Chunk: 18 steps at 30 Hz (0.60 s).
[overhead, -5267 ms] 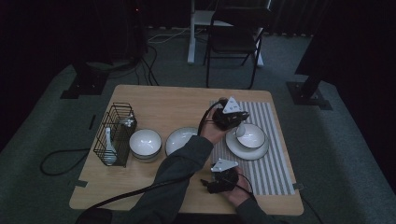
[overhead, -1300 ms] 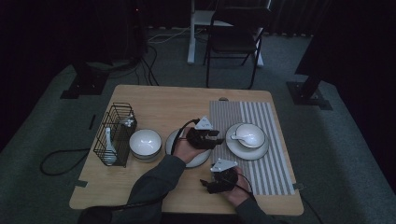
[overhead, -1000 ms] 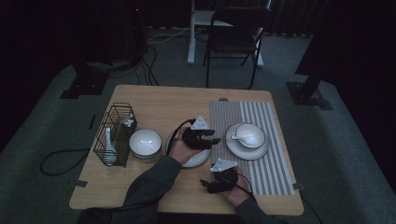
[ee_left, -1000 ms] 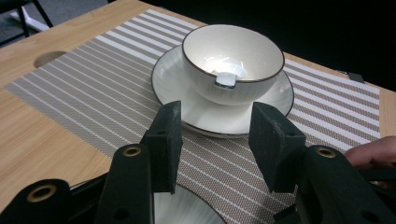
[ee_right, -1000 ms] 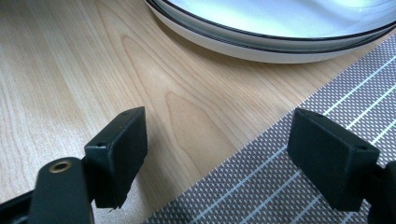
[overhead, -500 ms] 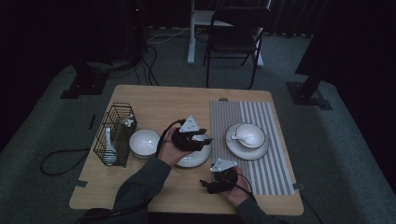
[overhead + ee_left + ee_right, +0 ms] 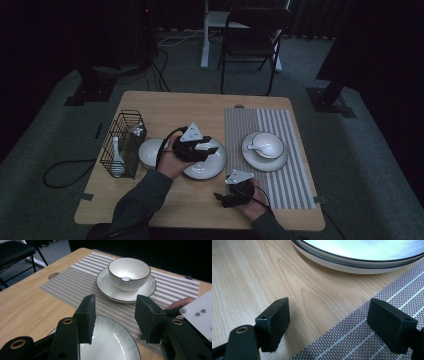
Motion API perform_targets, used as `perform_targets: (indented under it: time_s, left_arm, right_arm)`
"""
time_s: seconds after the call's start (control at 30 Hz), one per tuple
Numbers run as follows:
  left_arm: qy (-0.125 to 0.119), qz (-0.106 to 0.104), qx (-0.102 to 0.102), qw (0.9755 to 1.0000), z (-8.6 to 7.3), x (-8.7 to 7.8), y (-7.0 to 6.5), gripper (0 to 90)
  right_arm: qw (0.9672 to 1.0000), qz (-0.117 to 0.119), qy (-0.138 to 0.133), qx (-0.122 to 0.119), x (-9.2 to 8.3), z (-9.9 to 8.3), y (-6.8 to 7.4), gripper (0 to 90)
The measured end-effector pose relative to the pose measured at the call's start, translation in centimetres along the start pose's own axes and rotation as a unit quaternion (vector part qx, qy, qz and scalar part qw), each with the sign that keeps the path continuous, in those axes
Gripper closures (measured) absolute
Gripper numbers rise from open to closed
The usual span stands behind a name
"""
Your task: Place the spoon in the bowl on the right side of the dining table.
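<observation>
A wooden counter (image 7: 165, 107) is standing on grey carpet in a dark room. The left hand-held gripper (image 7: 115, 315) is hovering part-open over a white plate (image 7: 110, 345), holding nothing. The right hand-held gripper (image 7: 337, 322) is gaping wide, empty, over the striped placemat (image 7: 362, 340) edge.

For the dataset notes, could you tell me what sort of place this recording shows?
Probably a dim recording studio or lab staged as a dining setup: a wooden table with a striped placemat and crockery, dark curtains, a folding chair and floor cables behind.

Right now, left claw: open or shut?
Open. In the left gripper view, the left claw has its jaws apart with nothing between them, above the empty plate.
</observation>
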<state>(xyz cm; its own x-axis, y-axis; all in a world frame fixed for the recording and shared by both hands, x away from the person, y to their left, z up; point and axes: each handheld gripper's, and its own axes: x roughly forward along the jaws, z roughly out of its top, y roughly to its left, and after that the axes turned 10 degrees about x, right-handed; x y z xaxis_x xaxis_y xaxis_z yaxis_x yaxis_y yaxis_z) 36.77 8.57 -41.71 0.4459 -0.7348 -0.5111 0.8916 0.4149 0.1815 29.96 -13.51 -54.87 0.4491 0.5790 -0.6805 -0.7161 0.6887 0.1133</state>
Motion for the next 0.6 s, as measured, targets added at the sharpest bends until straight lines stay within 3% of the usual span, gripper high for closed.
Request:
perform_targets:
  time_s: [0.2,0.6]
  left_arm:
    - [0.001,0.010,0.004,0.9999,-0.3,-1.5,0.3,52.0]
    - [-0.004,0.032,-0.012,0.9994,-1.5,-3.8,1.5,52.1]
  right_arm:
    - [1.0000,0.000,0.000,0.000,0.0,0.0,0.0,18.3]
    - [1.0000,0.000,0.001,0.000,0.0,0.0,0.0,18.3]
